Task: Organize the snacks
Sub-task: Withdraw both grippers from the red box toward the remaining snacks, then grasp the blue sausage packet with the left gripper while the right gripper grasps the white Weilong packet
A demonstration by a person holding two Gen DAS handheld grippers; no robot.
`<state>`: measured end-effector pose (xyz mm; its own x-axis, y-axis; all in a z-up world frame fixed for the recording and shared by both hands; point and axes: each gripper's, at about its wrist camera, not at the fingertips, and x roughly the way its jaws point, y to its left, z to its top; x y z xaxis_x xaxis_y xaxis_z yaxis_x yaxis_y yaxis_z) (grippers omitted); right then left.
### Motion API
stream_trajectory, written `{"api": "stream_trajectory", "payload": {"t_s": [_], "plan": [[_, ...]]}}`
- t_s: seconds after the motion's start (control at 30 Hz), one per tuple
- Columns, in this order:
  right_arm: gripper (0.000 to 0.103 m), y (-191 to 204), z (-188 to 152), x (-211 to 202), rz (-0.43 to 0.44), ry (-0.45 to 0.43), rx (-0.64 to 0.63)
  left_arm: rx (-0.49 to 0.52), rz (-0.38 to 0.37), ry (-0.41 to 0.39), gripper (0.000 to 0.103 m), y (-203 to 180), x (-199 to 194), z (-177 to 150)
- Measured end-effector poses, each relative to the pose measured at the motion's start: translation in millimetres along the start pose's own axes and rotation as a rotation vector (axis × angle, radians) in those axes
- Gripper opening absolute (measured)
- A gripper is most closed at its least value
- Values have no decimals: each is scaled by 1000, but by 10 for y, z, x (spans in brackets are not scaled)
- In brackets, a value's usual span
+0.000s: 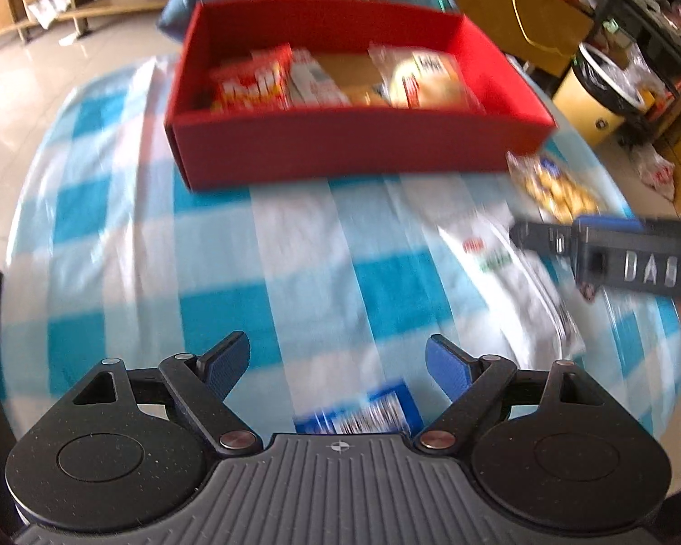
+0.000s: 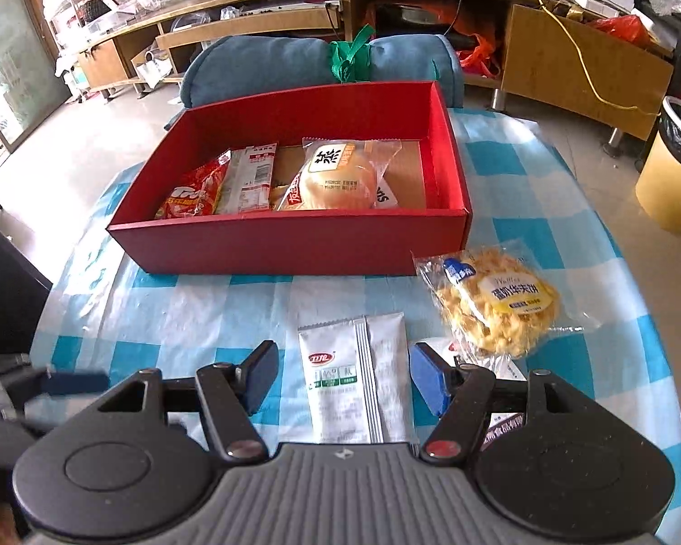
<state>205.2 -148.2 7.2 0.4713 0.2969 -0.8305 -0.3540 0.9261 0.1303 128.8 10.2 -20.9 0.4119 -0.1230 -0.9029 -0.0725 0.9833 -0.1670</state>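
A red box (image 2: 295,240) (image 1: 340,150) stands at the back of the blue-checked table and holds a red snack bag (image 2: 190,190), a white packet (image 2: 249,177) and a wrapped bun (image 2: 340,177). My right gripper (image 2: 345,383) is open, its fingers either side of a white sachet (image 2: 354,390) lying on the cloth. A wrapped waffle cake (image 2: 495,299) lies to its right, in front of the box. My left gripper (image 1: 338,365) is open and empty above the cloth; a blue-and-white packet (image 1: 363,411) lies just under it. The right gripper shows at the right edge of the left wrist view (image 1: 613,259).
A rolled blue cushion (image 2: 295,68) lies behind the box. A yellow bin (image 2: 672,172) stands on the floor to the right. Wooden shelving (image 2: 567,54) runs along the back. The table edge curves round on both sides.
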Motion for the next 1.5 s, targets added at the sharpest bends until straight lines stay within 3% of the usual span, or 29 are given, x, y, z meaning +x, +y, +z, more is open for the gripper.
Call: {"api": "stream_trajectory", "payload": {"t_s": [0.3, 0.43, 0.63, 0.77, 0.93, 1.03, 1.13, 1.2, 1.3, 1.5], "plan": [[60, -84, -63, -134, 22, -19, 10, -64, -47, 96, 90, -88, 113, -377], [60, -155, -76, -198, 26, -32, 21, -90, -23, 103, 91, -162, 200, -422], [60, -315, -59, -256, 19, -41, 54, -71, 30, 85, 81, -205, 201, -465], [60, -394, -59, -256, 18, -33, 77, -68, 26, 68, 67, -146, 158, -455], [60, -269, -127, -95, 72, 34, 57, -83, 8, 68, 65, -46, 129, -426], [60, -132, -182, 68, 61, 88, 13, -78, 11, 63, 64, 1, 111, -439], [60, -39, -225, 222, 62, 134, -6, -86, -1, 66, 67, 46, 114, -452], [62, 33, -241, 285, 51, 144, -30, -86, 7, 71, 81, 52, 128, -450], [71, 135, -245, 349, 25, 142, -79, -76, 12, 69, 87, 31, 165, -470], [71, 198, -265, 325, 31, 140, -119, -14, 44, 68, 100, -113, 225, -529]]}}
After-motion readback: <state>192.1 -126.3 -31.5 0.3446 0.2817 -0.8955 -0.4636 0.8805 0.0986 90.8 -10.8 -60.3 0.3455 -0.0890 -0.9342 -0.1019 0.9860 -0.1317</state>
